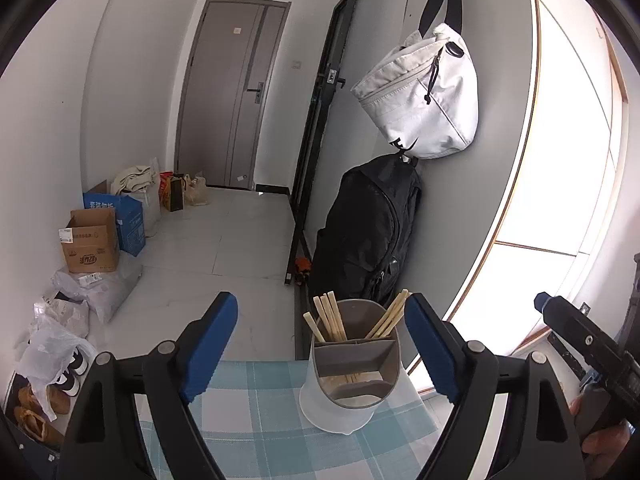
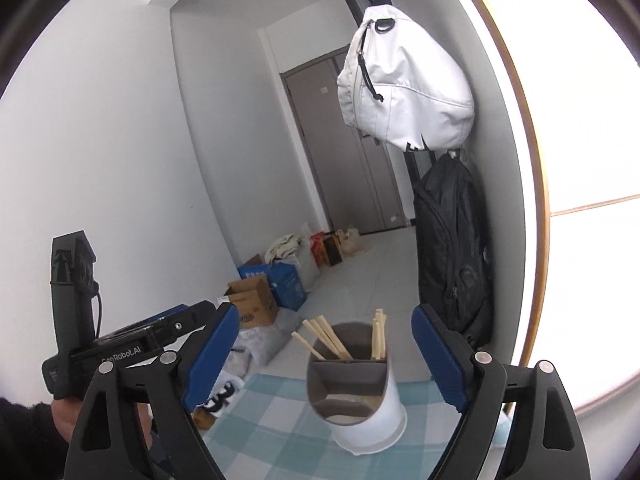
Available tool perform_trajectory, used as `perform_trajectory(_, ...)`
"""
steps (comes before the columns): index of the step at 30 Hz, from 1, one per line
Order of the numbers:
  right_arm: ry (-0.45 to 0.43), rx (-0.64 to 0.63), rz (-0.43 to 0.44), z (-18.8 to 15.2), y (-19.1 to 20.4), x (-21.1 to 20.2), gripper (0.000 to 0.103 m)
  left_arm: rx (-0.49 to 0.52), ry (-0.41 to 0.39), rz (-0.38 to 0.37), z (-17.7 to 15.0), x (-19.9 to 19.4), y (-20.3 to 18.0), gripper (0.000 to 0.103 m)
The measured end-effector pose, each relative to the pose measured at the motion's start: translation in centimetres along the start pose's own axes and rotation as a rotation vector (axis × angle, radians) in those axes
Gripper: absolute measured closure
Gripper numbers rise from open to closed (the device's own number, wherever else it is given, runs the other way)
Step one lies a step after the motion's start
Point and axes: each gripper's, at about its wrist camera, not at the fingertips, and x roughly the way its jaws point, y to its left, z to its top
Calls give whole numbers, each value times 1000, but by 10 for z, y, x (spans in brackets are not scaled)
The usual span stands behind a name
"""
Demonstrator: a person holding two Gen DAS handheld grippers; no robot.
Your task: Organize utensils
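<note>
A white utensil holder [image 1: 320,404] [image 2: 384,412] with a grey divided insert stands on a blue-and-white checked tablecloth [image 1: 260,420] [image 2: 272,412] near the table's far edge. Wooden chopsticks [image 1: 330,316] [image 2: 324,338] lean in its two rear compartments; the front compartments look empty. My left gripper [image 1: 320,300] is open, blue pads wide apart, nothing between them; the holder stands just beyond the fingers. My right gripper [image 2: 325,314] is likewise open and empty, short of the holder. Each gripper shows at the edge of the other's view, held by a hand [image 2: 64,412].
A white bag [image 1: 424,92] and a black backpack [image 1: 368,232] hang on the wall behind the table. Cardboard boxes [image 1: 92,244], plastic bags and shoes lie on the floor at left. A grey door [image 1: 236,92] is at the far end, a bright window at right.
</note>
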Motion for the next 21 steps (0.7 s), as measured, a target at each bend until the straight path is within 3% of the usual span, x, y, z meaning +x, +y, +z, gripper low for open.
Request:
perform_trajectory(2,-16,-11,-7,-5,2,-7,5,-3,-11,24,-3,-7,-1,9)
perform_trajectory(6,-43,-29,-35,-19,6,-22,0,1,-41,61,-13,-21,-2,2)
perform_trajectory(12,-45,-39,-49,-44,9,-38,0,23,-68,109,-30,-38,-4,2)
perform_trajectory(21,-77,-70,-83,-58,17,-55,0,34,-41,137,-51,-50,-12,1)
